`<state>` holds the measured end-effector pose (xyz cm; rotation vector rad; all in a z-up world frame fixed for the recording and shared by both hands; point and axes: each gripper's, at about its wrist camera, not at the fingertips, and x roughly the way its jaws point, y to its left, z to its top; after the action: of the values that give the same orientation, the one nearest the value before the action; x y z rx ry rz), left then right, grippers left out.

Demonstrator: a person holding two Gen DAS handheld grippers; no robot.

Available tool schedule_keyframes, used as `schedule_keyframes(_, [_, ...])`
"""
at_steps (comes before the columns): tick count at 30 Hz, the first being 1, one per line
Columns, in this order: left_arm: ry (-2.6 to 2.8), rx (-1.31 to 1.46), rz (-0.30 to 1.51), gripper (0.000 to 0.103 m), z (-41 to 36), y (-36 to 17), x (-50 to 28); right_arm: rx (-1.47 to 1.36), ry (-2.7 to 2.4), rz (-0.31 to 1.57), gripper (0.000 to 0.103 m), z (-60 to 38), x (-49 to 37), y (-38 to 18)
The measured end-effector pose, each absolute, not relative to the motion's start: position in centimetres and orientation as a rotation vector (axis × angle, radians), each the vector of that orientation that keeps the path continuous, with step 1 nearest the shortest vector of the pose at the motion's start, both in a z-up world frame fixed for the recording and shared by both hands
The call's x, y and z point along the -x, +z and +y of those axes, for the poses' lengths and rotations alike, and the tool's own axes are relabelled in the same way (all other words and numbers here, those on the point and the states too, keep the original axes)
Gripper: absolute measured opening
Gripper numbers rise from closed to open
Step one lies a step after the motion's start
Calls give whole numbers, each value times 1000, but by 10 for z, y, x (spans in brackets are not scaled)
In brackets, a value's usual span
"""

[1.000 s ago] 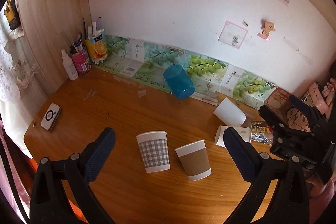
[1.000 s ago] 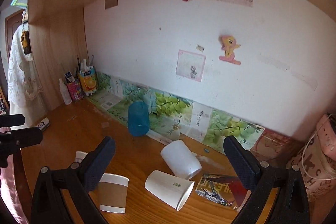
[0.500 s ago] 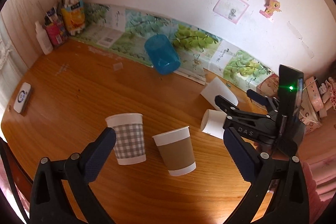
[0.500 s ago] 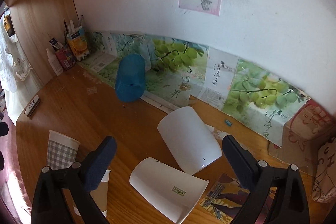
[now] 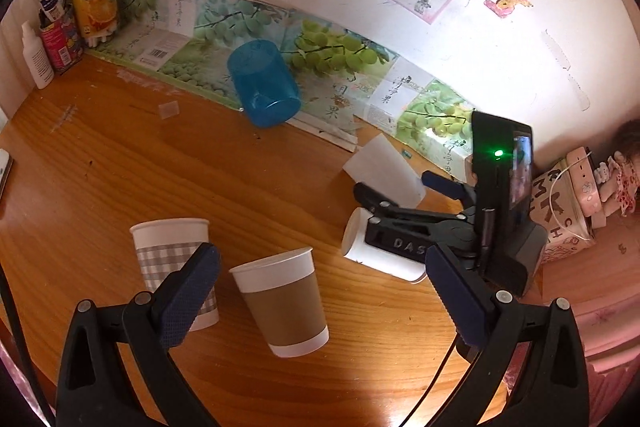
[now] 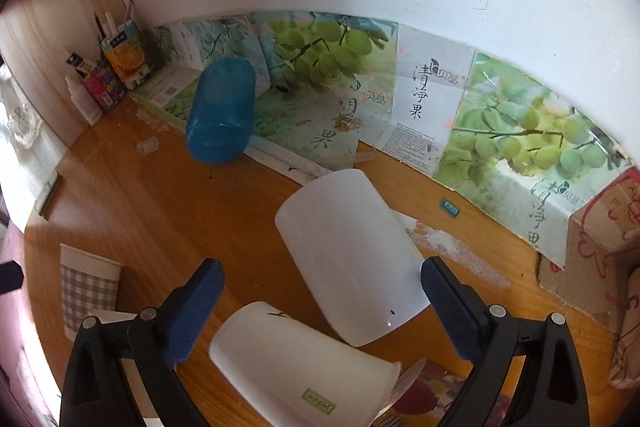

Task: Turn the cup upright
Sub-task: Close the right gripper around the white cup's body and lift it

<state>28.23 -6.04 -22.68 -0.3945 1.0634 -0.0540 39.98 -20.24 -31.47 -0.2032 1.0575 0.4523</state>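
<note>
Two white plastic cups lie on their sides on the wooden desk. In the right wrist view the far one (image 6: 352,259) lies between my open right gripper's (image 6: 320,291) fingers, and the near one (image 6: 296,363) lies just below it. In the left wrist view the right gripper (image 5: 404,195) hovers over both white cups (image 5: 384,167) (image 5: 372,251). A blue cup (image 5: 264,83) lies tipped against the back wall. A checked paper cup (image 5: 172,251) and a brown-sleeved paper cup (image 5: 284,303) stand upright. My left gripper (image 5: 320,291) is open and empty above the brown one.
Pen holders and a bottle (image 5: 60,27) stand at the back left corner. Grape-print cartons (image 6: 440,107) line the wall. A cardboard box (image 6: 592,251) and bags sit at the right. A magazine (image 6: 416,399) lies under the near white cup.
My right gripper has moved forward and down over the two white cups. My left gripper has moved closer to the paper cups. No cup has moved.
</note>
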Motion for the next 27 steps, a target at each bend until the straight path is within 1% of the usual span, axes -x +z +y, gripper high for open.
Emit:
schedule_keyframes(7, [-70, 417, 1046, 102, -70, -229, -297, 162, 460, 1111, 98, -210, -413, -323])
schedule_keyframes(10, [-96, 409, 1064, 102, -77, -229, -302, 140, 468, 1114, 92, -213, -417, -324])
schedule_keyframes(17, [-136, 407, 1057, 102, -84, -223, -308, 154, 447, 1140, 81, -214, -426, -328])
schedule_keyframes(20, [-146, 398, 1063, 102, -87, -222, -309, 171, 454, 1156, 70, -213, -428, -332])
schedule_keyframes(27, [-134, 411, 1059, 102, -84, -222, -305, 205, 467, 1158, 70, -209, -428, -333])
